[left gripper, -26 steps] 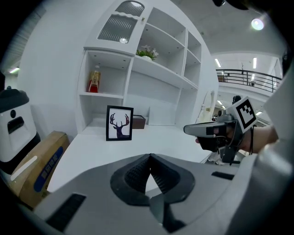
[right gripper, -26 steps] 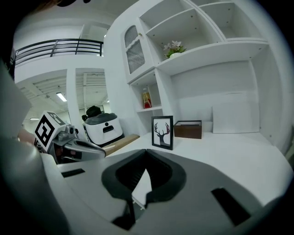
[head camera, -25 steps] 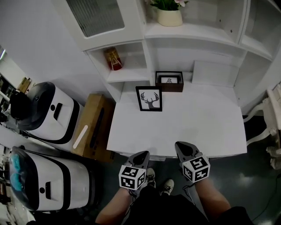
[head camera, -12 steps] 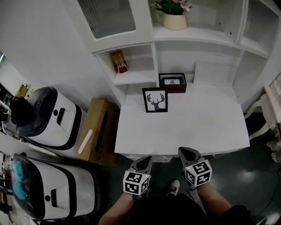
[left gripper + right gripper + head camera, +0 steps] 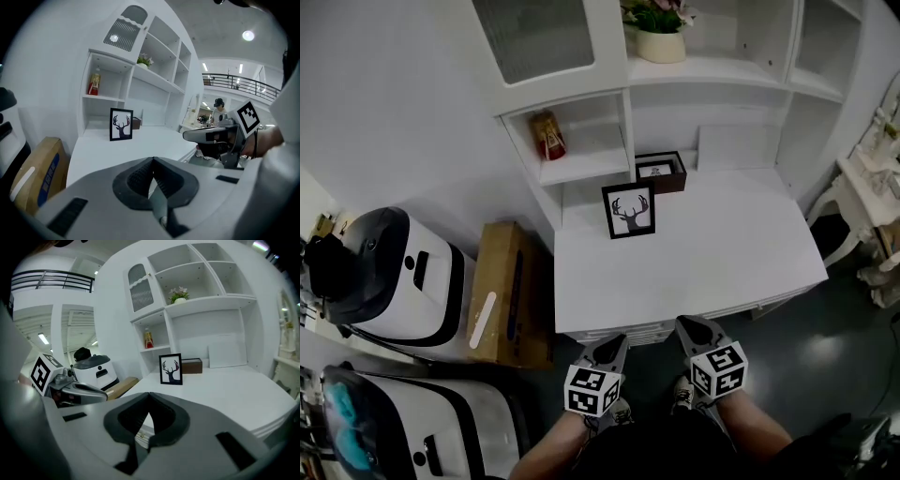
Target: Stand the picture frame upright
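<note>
The left tongs (image 5: 612,341) and right tongs (image 5: 691,325) sit side by side, apart, at the near side, tips aimed far and slightly downward. Both pairs of jaws are pressed together, gripping nothing. The forearms (image 5: 546,448) trail behind them.

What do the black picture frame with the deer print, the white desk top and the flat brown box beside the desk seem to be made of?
Black picture frame: matt black, no grain visible; painted wood or plastic.
White desk top: smooth, faint sheen; probably painted or laminated board.
Flat brown box: dull tan, pale strip on top; likely cardboard.
</note>
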`<act>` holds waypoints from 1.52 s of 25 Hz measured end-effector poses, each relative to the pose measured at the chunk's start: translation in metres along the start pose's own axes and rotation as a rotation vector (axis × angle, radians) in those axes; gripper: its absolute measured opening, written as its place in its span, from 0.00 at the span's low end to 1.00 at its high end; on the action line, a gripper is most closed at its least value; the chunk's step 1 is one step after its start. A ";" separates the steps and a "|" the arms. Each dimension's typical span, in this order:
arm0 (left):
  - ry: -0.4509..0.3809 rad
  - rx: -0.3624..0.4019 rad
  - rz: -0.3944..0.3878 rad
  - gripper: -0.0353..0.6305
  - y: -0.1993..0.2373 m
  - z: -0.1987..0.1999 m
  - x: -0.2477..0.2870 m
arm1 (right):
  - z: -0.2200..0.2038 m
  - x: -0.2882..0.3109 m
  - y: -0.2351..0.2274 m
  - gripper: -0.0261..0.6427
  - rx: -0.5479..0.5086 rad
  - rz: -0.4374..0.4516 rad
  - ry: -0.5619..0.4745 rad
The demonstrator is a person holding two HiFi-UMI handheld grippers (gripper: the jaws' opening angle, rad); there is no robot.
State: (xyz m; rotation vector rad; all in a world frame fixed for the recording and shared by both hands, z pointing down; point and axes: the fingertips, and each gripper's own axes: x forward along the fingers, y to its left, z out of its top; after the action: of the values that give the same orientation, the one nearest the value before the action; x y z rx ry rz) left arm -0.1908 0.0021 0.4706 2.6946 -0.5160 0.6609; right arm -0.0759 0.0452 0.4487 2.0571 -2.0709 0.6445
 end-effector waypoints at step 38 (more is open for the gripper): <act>0.019 0.036 -0.141 0.06 0.034 -0.041 -0.050 | -0.039 -0.002 0.083 0.04 0.049 -0.138 -0.004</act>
State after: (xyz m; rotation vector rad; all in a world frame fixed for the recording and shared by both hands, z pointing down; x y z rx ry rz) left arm -0.2613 0.0005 0.4878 2.7244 -0.3090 0.6622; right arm -0.1647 0.0602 0.4668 2.2058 -1.9119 0.6758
